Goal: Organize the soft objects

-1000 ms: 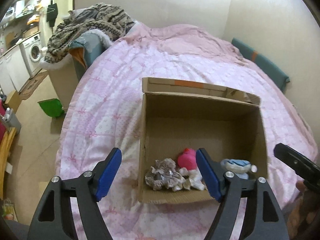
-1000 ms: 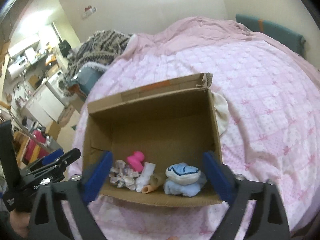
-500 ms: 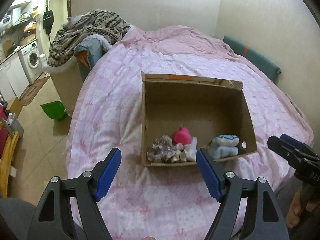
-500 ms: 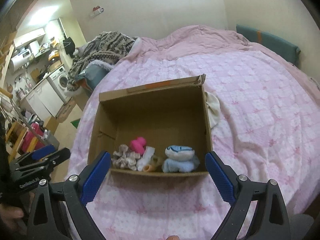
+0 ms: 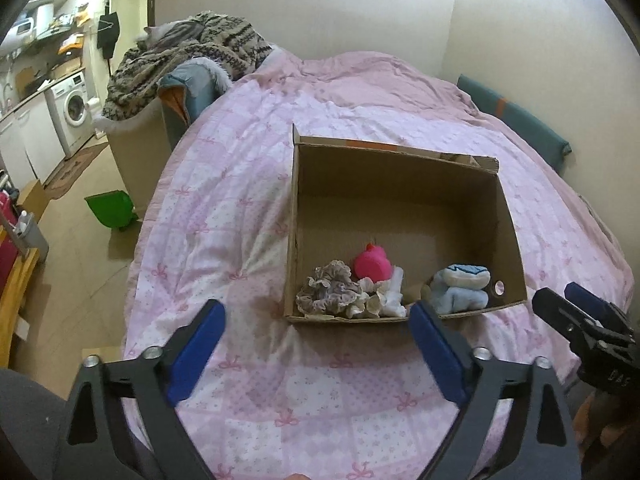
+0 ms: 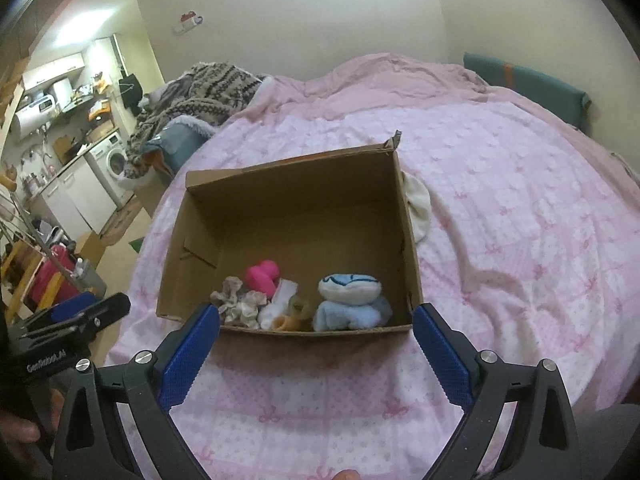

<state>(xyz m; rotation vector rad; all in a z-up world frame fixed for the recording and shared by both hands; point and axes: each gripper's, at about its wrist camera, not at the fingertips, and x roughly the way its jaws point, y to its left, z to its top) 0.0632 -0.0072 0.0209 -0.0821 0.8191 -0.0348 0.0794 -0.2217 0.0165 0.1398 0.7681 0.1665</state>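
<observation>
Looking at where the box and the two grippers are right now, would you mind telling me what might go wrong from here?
1. The cardboard box sits on a soft, wrinkled quilt, so pressing on it may tip or slide it.
2. A white cloth lies outside, half hidden behind the box's right wall, and may get missed.
3. Both the left gripper and the right gripper are open and empty; the small items are bunched at the near wall, so one grasp may catch several.

Brown cardboard box point(image 6: 404, 216) with an orange strip on its far flap; inside, a hot-pink toy point(image 6: 262, 276), a pale blue and white plush point(image 6: 350, 300), a grey-beige ruffled scrunchie point(image 5: 332, 290), white socks point(image 6: 278, 306). Quilt point(image 6: 520, 208) pink with white checks and pink bows. Gripper pads point(image 6: 440, 356) blue, frames black. Throw point(image 5: 188, 56) brown-and-cream knit pattern
</observation>
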